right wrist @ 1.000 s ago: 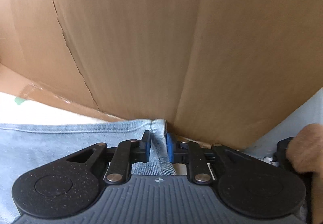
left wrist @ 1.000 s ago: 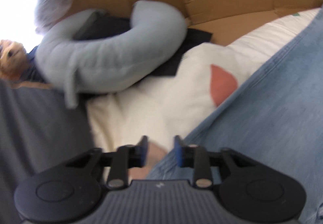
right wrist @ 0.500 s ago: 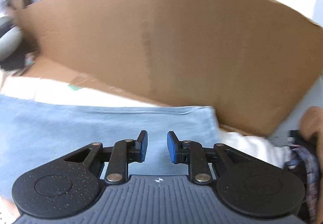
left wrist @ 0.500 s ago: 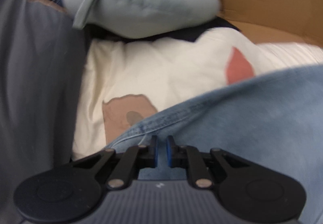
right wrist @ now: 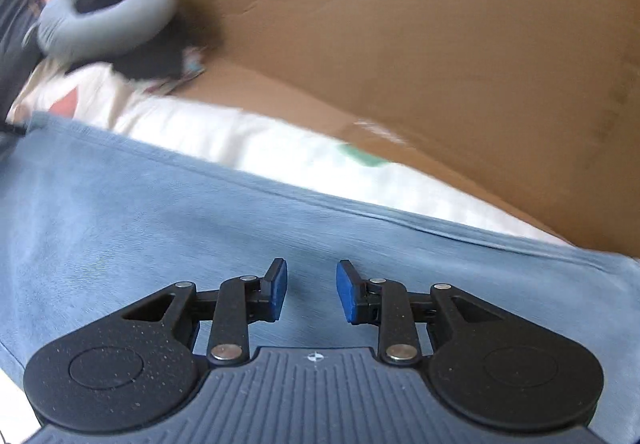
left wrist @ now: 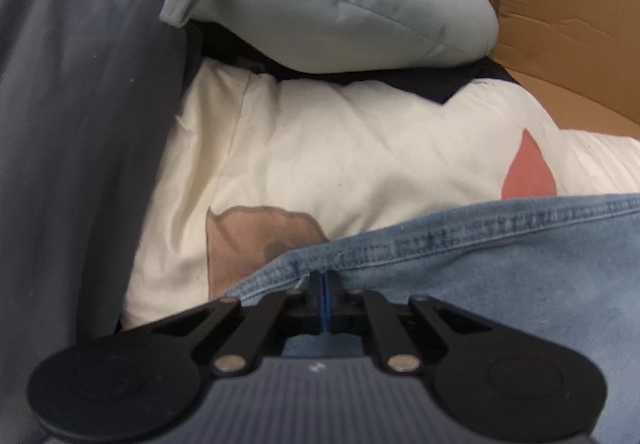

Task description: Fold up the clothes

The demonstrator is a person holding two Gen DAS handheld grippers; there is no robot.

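One gripper now grips, one has let go.
Left gripper (left wrist: 324, 294) closed on the light blue denim garment's (left wrist: 500, 284) hem; right gripper (right wrist: 311, 294), jaws wide, hovers above it, so refolding can start.

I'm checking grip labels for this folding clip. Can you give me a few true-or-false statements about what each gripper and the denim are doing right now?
1. The left gripper is shut on the denim garment's stitched hem. True.
2. The right gripper is clamped on the denim. False: its jaws stand open above the fabric.
3. The denim lies over a cream blanket. True.
4. A cardboard box stands behind the denim. True.
5. The grey neck pillow rests on the denim. False: it lies apart, beyond the blanket.
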